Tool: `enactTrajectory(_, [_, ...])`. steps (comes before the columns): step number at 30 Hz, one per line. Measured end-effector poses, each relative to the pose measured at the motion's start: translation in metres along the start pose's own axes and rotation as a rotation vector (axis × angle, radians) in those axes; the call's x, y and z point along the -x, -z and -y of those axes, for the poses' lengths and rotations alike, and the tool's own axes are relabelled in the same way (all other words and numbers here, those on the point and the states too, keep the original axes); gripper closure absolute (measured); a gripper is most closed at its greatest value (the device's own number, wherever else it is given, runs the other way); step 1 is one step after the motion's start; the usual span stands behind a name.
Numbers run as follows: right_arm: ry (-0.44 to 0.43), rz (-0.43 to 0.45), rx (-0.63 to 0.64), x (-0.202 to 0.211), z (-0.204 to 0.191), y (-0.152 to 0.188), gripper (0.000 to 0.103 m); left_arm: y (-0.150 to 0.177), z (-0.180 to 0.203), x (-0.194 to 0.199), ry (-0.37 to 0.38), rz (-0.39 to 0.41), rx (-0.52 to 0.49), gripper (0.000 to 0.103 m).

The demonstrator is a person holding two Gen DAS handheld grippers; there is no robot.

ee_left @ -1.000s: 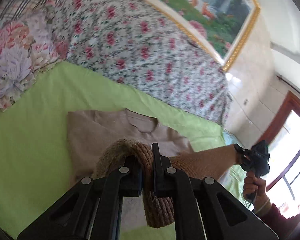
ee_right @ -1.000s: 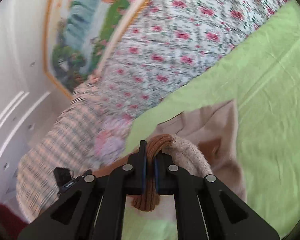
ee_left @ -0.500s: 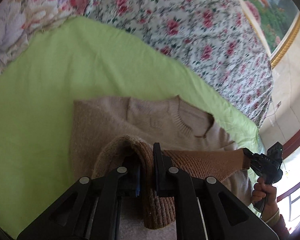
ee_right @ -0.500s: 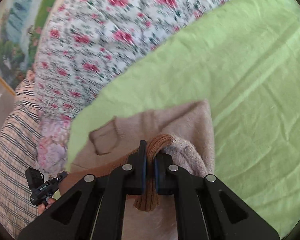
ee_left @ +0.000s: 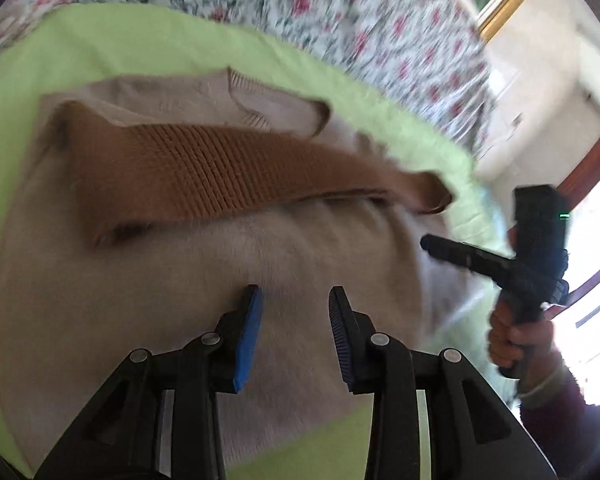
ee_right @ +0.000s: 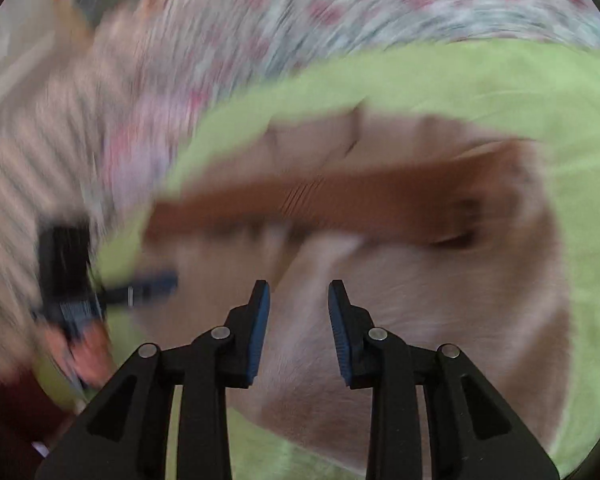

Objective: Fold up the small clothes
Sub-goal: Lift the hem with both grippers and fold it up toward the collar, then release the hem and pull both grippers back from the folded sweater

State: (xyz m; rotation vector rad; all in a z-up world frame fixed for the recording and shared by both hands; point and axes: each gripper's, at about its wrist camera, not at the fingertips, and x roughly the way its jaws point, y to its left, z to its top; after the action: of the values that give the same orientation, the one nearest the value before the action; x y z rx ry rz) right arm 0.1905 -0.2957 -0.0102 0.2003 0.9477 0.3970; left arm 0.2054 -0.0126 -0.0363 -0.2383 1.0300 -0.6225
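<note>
Green sheet [ee_left: 148, 40] carries beige sweater [ee_left: 180, 288]; brown hem [ee_left: 204, 172] laid at 12 o'clock. Left gripper [ee_left: 294, 332] and right gripper [ee_right: 298, 328] are opening, nothing pinched. Side fold is judged next.

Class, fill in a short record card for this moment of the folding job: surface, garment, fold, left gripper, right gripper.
surface: green sheet
garment: beige sweater, lying flat on the sheet
fold: brown ribbed hem laid across the body, just below the collar
left gripper: jaws opening, nothing between them
right gripper: jaws opening, nothing between them
</note>
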Motion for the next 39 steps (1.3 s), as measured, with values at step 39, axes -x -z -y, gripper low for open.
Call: enactTrajectory(39, [0.037, 0.221, -0.352, 0.068, -0.012, 0.103, 0.057, 0.127, 0.015, 0.074, -0.079, 0.171, 0.331, 0.062])
